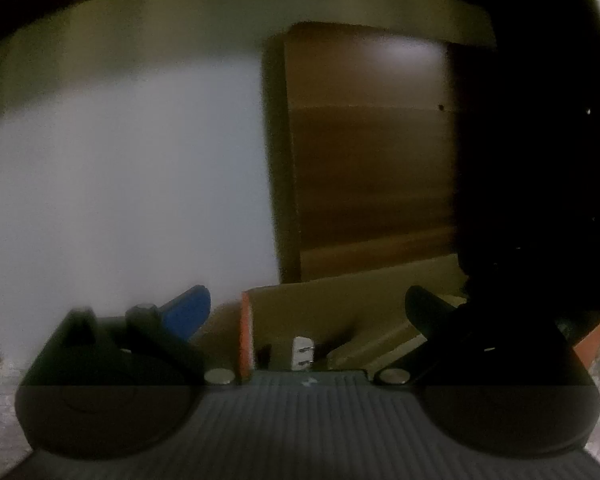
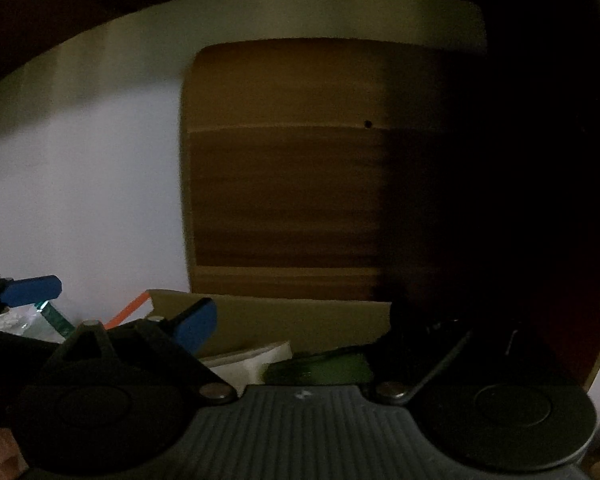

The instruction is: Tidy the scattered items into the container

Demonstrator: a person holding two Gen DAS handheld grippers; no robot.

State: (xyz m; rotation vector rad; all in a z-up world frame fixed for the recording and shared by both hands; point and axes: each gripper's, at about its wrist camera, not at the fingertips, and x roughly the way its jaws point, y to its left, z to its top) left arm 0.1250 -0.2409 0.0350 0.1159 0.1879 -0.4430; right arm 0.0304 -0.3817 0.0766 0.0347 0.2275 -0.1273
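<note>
In the left wrist view my left gripper stands open over a cardboard box with an orange edge. A small white plug-like item lies inside the box, low between the fingers and not gripped. In the right wrist view my right gripper is also open above the box's brown wall. A white item and a green item lie just under it, and nothing is between its pads. The left gripper's blue finger shows at the far left, beside a clear plastic wrapper.
A brown wooden panel rises right behind the box, with a white wall to its left. A large dark shape fills the right side. Speckled countertop shows at the lower corners.
</note>
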